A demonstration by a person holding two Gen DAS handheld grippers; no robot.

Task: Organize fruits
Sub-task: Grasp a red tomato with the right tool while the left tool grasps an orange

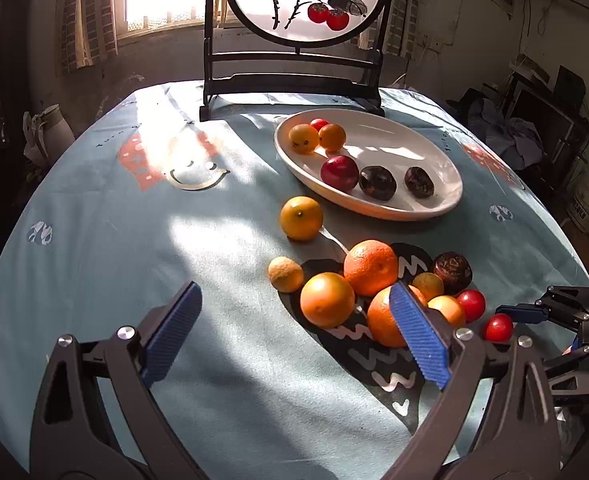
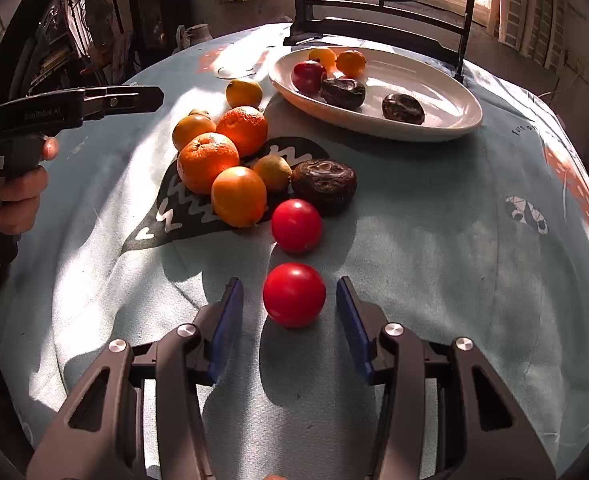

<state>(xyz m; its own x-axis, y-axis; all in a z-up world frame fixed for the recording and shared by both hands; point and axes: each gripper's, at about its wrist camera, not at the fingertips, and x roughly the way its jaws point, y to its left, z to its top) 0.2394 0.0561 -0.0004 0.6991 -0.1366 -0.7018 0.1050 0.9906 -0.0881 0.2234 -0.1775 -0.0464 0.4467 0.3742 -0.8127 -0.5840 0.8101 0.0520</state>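
A white oval plate (image 1: pixel 426 144) (image 2: pixel 434 92) at the back holds two small oranges, red fruits and two dark fruits. A pile of oranges (image 1: pixel 326 300) (image 2: pixel 208 160), yellow fruits and a dark fruit (image 2: pixel 323 186) lies loose on the blue cloth. My right gripper (image 2: pixel 290 300) is open with a red round fruit (image 2: pixel 293 294) (image 1: pixel 498 327) between its fingers, apart from both pads. A second red fruit (image 2: pixel 296 226) lies just beyond. My left gripper (image 1: pixel 294 312) is open and empty, hovering above the cloth left of the pile.
A dark wooden stand with a round painted screen (image 1: pixel 302 0) stands behind the plate. A lone orange (image 1: pixel 300 218) lies between pile and plate. The round table's edge drops off on all sides. A pale jug (image 1: pixel 52 128) and clutter sit beyond the table.
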